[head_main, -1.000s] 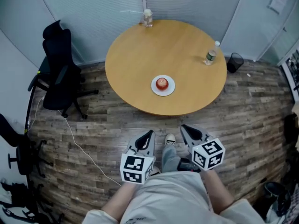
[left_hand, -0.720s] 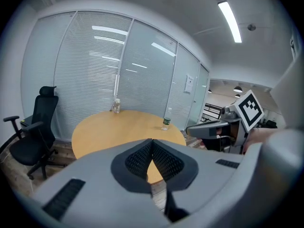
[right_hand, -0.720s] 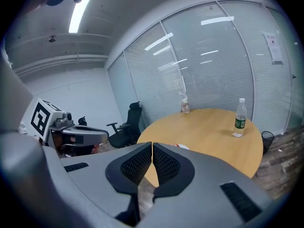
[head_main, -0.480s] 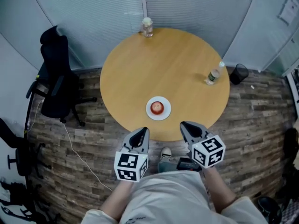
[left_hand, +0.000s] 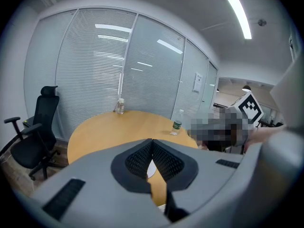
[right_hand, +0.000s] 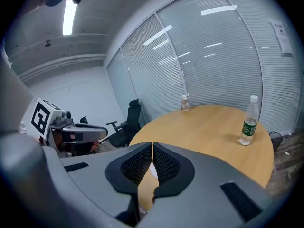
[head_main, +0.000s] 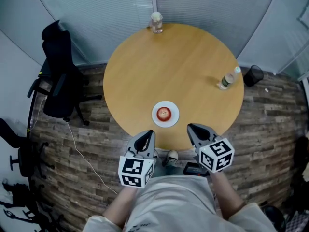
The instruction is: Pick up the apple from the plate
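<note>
With the apple (head_main: 164,113) sitting on its plate (head_main: 174,118) by the table's (head_main: 178,62) near edge, the left gripper (head_main: 148,134) and right gripper (head_main: 193,129) are hanging pinched closed and empty, risking nudging it off unless opened.

Bright, even light from ceiling strip lights (left_hand: 240,15); fisheye distortion bends edges.

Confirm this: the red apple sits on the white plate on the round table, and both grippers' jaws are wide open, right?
No. The apple sits on the plate on the table, but the left gripper and right gripper are both shut, as the two gripper views show.
</note>
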`<state>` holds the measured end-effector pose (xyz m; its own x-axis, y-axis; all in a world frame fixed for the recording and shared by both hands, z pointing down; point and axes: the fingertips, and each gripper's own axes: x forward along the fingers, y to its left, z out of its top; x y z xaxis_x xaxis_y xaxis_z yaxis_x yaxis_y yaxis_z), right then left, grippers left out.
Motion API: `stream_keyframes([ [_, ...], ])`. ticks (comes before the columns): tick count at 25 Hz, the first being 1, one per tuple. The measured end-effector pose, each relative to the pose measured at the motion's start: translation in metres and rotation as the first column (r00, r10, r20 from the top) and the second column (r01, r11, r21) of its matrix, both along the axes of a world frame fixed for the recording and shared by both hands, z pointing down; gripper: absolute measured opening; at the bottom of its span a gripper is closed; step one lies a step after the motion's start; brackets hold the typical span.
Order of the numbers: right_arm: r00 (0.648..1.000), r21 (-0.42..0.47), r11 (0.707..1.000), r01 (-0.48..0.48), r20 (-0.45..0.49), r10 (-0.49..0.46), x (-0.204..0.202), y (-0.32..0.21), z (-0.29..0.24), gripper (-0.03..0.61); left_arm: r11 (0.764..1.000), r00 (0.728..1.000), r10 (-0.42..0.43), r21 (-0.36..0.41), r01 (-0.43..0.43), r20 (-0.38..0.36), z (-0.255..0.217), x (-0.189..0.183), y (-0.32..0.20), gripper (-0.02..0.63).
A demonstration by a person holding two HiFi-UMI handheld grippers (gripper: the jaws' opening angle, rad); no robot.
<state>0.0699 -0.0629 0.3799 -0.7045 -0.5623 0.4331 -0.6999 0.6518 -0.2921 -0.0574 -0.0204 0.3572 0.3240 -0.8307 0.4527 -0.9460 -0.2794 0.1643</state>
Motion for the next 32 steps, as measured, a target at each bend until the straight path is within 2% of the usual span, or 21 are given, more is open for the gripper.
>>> stream_keyframes([
  [5, 0.998, -0.015, 0.998, -0.057, -0.005, 0.057, 0.006, -0.009, 0.001, 0.032, 0.999, 0.998, 0.042, -0.022, -0.041, 0.037, 0.010, -0.005, -0.011, 0.003],
  [16, 0.990, -0.037, 0.989, -0.140, -0.033, 0.139, 0.013, -0.020, 0.007, 0.032, 0.993, 0.994, 0.111, -0.052, -0.110, 0.016, 0.024, -0.006, -0.036, 0.003],
  [32, 0.989, -0.071, 0.990, -0.126, -0.089, 0.119, -0.001, -0.046, 0.035, 0.032, 0.989, 0.992, 0.124, -0.086, -0.123, 0.006, 0.048, -0.009, -0.070, 0.003],
])
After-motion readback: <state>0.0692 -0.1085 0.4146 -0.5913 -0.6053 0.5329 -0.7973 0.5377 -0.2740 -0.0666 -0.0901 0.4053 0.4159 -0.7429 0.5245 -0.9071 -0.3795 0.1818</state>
